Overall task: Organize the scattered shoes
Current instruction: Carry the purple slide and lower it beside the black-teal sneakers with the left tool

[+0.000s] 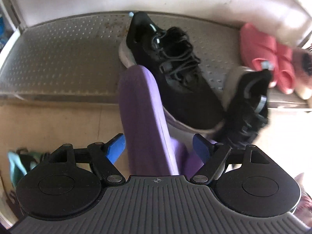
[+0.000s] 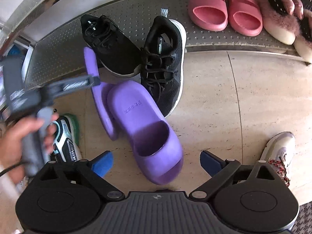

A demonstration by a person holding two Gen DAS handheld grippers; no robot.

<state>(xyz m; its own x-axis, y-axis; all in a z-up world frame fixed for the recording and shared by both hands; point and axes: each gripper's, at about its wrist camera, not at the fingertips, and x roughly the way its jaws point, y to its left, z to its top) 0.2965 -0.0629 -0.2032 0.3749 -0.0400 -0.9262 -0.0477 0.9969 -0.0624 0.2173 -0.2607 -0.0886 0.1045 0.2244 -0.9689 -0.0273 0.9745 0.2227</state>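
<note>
Here, closest in, the right gripper (image 2: 157,159) points steeply down with its blue pads spread wide and nothing between them. The toe of the flat purple slide (image 2: 140,117) lies just below and between the two pads, untouched. Its long axis runs away from the fingers, slanting up and to the left in this view, so the jaws straddle the slide across its width, not its length. That suits a grip at the toe end, I judge.

The left gripper (image 1: 158,142) also stands well open, and the edge-up purple slide (image 1: 140,107) rises between its pads, sole side on. Blur hides whether the pads press on it or only flank it. This slide's long axis also points away, toward the shelf (image 2: 195,37).

Each hand is thus nearer its own slide: the left to the tilted one, the right to the flat one.

Just beyond, the black sneakers (image 2: 163,58) lie askew, one half off the shelf edge and against the flat slide's heel. Farther right, the pink slides (image 2: 208,5) sit paired on the shelf.
</note>
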